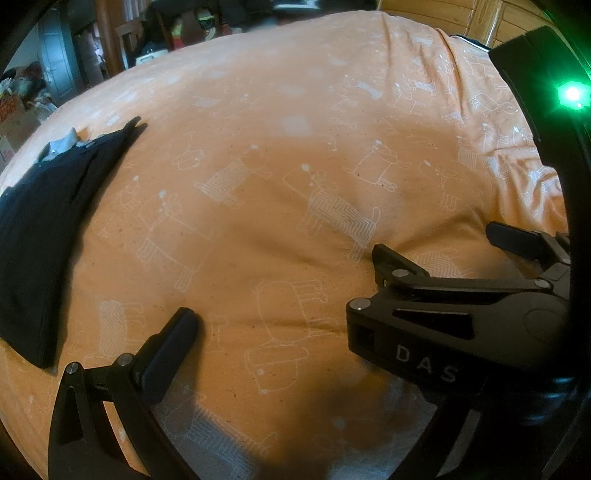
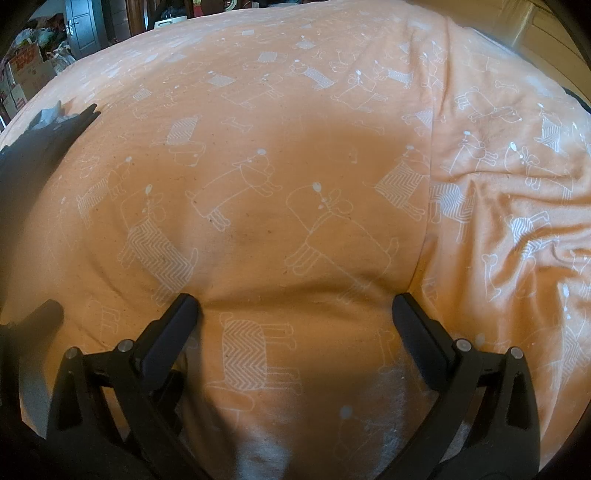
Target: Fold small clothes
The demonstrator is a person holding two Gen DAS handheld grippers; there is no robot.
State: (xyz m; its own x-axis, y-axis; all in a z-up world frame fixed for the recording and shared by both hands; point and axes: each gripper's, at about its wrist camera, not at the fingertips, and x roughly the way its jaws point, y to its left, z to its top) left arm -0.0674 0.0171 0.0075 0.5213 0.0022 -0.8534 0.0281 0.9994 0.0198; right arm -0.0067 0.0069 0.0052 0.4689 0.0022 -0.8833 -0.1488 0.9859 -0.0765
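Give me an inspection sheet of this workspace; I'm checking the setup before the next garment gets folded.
Surface: orange bedsheet with white dog print, wrinkled toward the right side.
Job's things: dark folded garment at far left, with a grey piece at its far end.
Clutter: nothing seen on the sheet.
Grippers: left gripper open, empty; right gripper open, empty, low over the sheet, showing in the left view with a green light.
Cables: nothing seen.
Surroundings: cardboard boxes, a dark door and wooden furniture beyond the bed.
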